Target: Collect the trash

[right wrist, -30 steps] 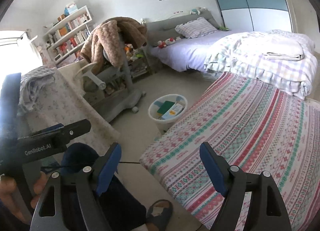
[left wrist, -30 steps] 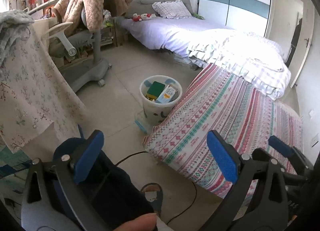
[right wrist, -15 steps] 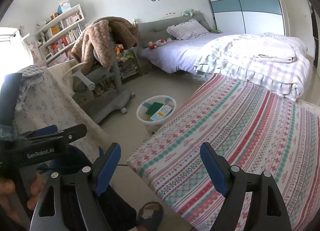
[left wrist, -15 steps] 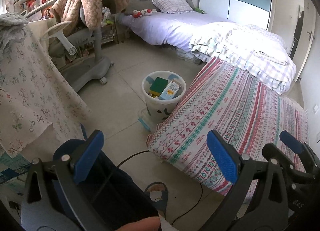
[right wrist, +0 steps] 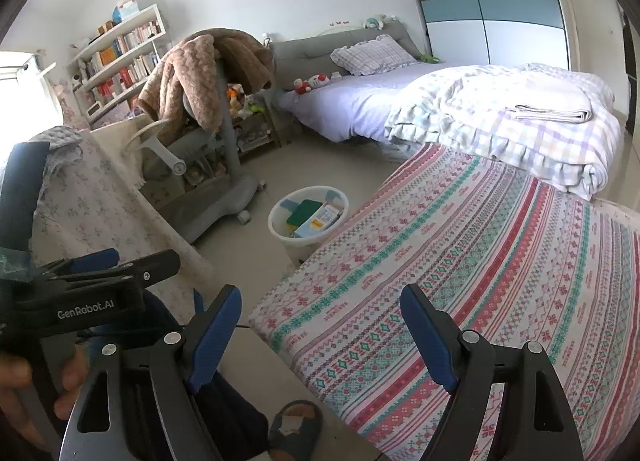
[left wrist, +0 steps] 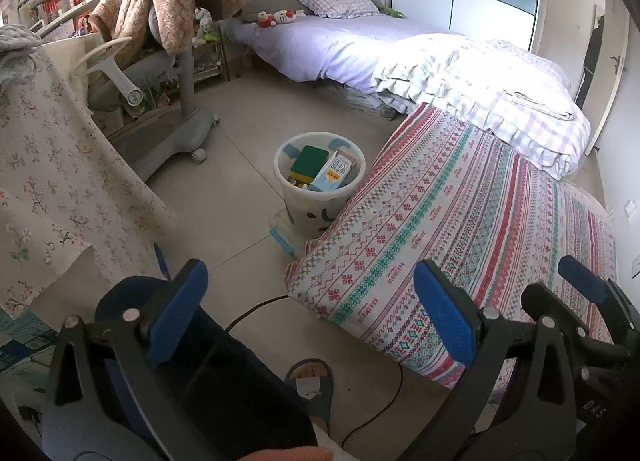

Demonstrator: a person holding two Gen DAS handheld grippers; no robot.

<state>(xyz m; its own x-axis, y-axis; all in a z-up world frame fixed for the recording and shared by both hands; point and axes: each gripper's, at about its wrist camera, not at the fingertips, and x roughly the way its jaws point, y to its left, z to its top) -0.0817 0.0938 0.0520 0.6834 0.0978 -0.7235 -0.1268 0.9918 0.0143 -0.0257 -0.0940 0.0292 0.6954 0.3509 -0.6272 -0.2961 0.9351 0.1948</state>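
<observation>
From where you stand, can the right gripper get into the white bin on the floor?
Probably not yet. The right gripper hangs open well short of the white bin, though only bare floor and the striped mattress's corner lie between them.

Boxes [left wrist: 325, 173] in bin [left wrist: 318, 203], apparently touching mattress [left wrist: 472, 237]

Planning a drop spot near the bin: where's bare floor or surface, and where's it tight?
Free: tile floor between the chair base, the white bin and the bed; the patterned mattress top is bare throughout. Crowded: the bin sits against the mattress edge with flat items at its foot; a black cable and slippered foot take the near floor.
</observation>
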